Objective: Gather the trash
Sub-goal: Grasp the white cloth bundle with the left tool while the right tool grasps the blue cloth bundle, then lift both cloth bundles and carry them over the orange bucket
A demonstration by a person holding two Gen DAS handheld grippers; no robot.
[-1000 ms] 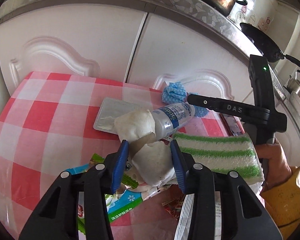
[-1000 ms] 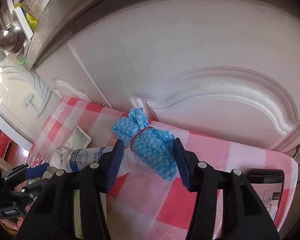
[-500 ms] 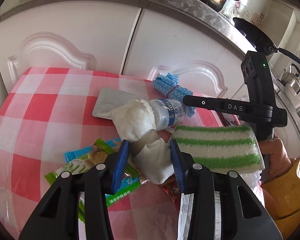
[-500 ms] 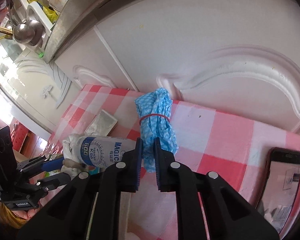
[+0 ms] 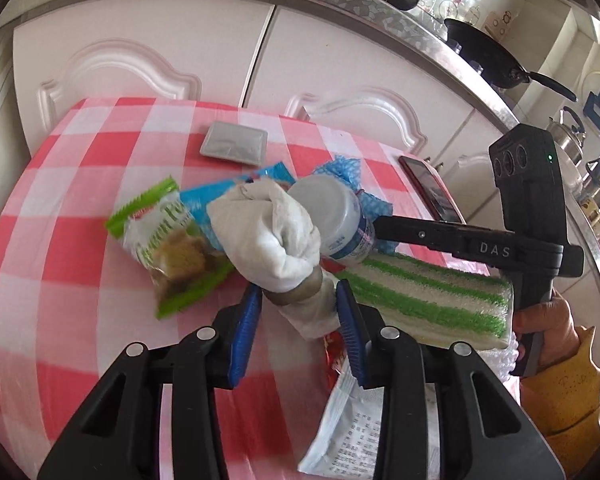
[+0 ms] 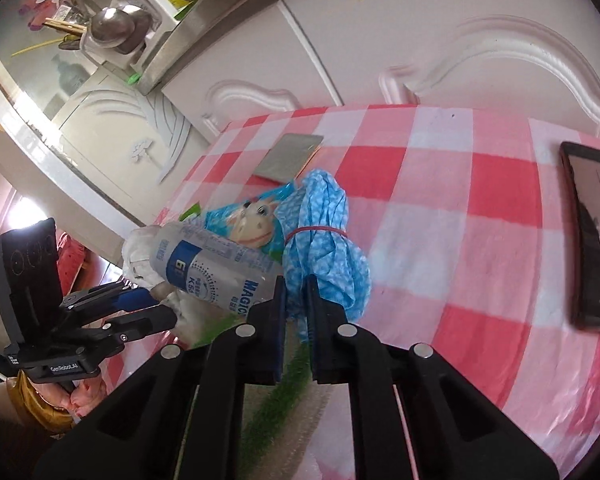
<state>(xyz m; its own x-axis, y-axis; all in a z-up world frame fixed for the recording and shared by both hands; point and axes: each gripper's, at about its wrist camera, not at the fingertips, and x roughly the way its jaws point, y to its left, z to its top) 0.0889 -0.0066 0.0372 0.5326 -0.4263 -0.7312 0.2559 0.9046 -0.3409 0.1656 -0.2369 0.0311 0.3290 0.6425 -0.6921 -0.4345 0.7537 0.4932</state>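
Left wrist view: my left claw (image 5: 298, 300) grips the white rag bundle (image 5: 272, 236) above the checkered worktop (image 5: 60, 200); my right claw (image 6: 296, 292) pinches the blue cloth (image 6: 324, 236) tight beside the bottle (image 6: 216, 272).

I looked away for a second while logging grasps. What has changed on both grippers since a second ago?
The right gripper, open around the blue cloth bundle a second ago, has shut on it. The left gripper has lifted the white rag it holds, uncovering the snack packets. The bottle, grey pouch and phone stayed put.
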